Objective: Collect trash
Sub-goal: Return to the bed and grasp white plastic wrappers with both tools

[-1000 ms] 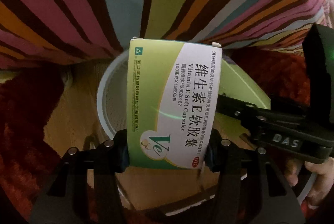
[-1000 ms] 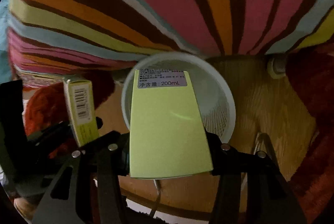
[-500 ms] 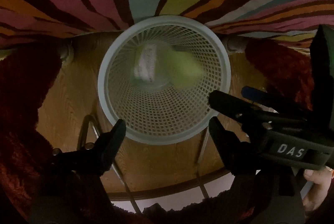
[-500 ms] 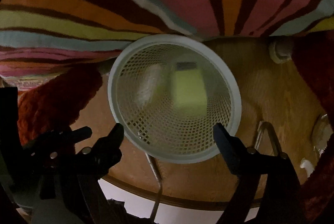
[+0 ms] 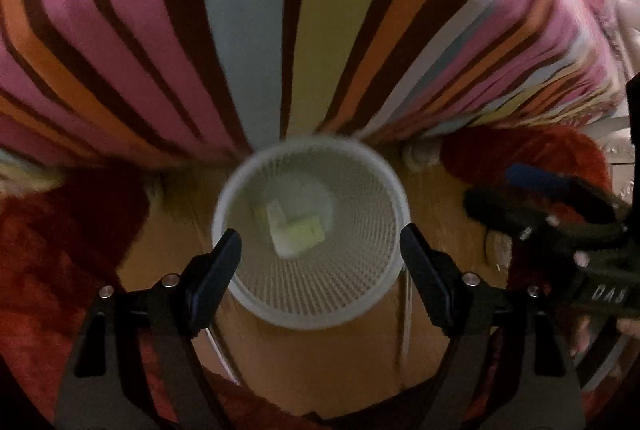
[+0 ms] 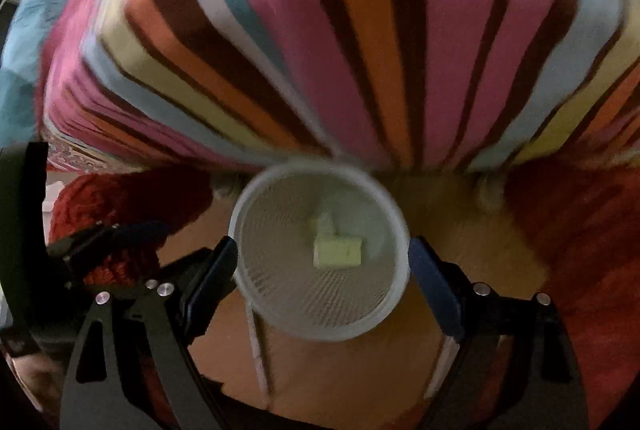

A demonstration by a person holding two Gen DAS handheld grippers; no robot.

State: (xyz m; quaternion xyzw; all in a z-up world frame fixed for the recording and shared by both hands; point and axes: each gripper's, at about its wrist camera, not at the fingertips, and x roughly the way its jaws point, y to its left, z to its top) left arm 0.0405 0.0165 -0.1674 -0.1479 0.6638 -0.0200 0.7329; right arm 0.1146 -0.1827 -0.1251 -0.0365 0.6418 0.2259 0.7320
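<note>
A white mesh waste basket stands on a wooden floor below both grippers. Two yellow-green boxes lie at its bottom: the vitamin box and the plain green box, both blurred. My left gripper hangs above the basket, open, with nothing between its fingers. My right gripper is also open and empty above the basket. In the left wrist view the right gripper shows at the right edge; in the right wrist view the left gripper shows at the left edge.
A striped multicolour cloth hangs over an edge just behind the basket. Red fluffy rug lies on both sides of the wooden floor. Thin metal legs run below the basket.
Both grippers opened and let go of their boxes, which fell into the basket. Both grippers then rose, so the basket looks smaller now.
</note>
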